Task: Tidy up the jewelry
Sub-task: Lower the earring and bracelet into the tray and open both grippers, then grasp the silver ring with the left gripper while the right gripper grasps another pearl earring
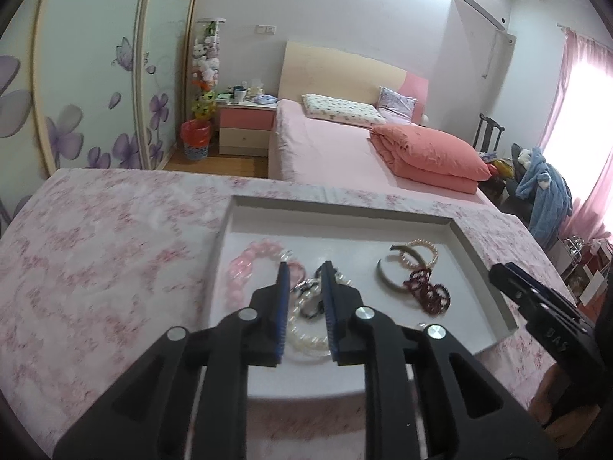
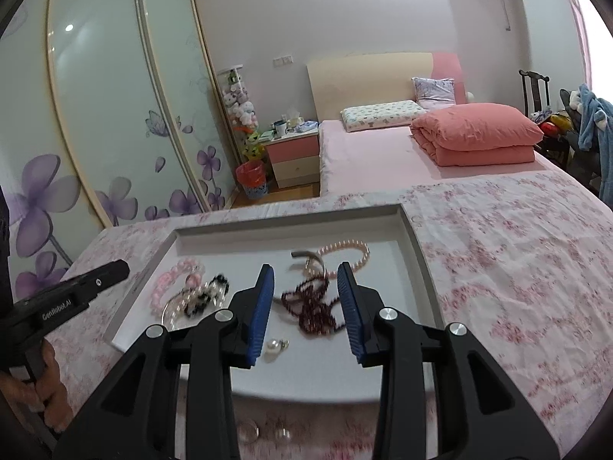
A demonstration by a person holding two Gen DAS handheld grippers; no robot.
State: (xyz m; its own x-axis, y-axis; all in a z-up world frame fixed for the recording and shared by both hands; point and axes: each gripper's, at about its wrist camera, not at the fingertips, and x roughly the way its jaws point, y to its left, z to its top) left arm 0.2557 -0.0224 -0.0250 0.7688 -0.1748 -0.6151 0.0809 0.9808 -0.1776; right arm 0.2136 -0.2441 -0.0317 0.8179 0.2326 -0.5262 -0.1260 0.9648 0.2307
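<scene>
A white tray (image 1: pixel 482 268) sits on a bench covered with a pink flowery cloth (image 1: pixel 95 249). The jewelry lies inside the tray.

In the left wrist view, the left tongs (image 1: pixel 303 268) fill the lower middle of the frame. Their 2 blue pads have a small gap between them and they hold nothing. Through the gap you can see a white pearl bracelet (image 1: pixel 306 335) and a black and white beaded piece (image 1: pixel 308 299), both a bit blurry. A pink chunky bracelet (image 1: pixel 245 264) lies just left of the tongs. To the right of the middle are a grey open bangle (image 1: pixel 385 278), a pink pearl bracelet (image 1: pixel 419 255) and a dark red beaded string (image 1: pixel 427 291), all bunched close together. The right tongs (image 1: pixel 502 274) poke in at the right edge of that frame.

In the right wrist view, the right tongs are in the lower middle. Their pads are wide apart and hold nothing. The dark red beaded string shows between them, blurry. A loose pearl earring (image 2: pixel 276 346) lies on the tray just beside the left pad. The pink chunky bracelet is at the left of the tray in this view. At the bottom, 2 small round pearl pieces (image 2: pixel 264 431) lie on the cloth outside the tray.
</scene>
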